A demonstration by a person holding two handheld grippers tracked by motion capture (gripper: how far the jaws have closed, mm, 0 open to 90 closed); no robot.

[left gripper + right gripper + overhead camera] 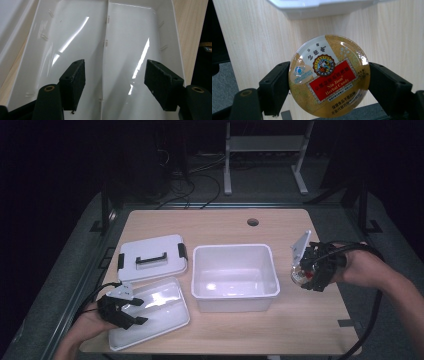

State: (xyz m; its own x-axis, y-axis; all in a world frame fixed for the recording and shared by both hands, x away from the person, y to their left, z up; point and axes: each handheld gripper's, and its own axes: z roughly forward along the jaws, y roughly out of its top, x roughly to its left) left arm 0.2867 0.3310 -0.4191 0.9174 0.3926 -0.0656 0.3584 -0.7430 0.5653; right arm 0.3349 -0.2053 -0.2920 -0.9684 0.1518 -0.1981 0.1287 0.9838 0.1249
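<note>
Left gripper: jaws parted, nothing between them, over the glossy white divided tray.
Right gripper: clamped on round, shiny gold candy tin, above pale woodgrain table.
Beyond: deep white plastic bin; flat lid, black handle.

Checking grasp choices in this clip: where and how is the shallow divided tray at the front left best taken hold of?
Probably by a long outer wall. The shallow tray lies flat, open side up, so its thin upright rim suits a two-jaw pinch from above, one pad inside, one outside. The centre divider looks lower and flimsier. The left gripper hovers open over it, well placed for the near wall.
</note>
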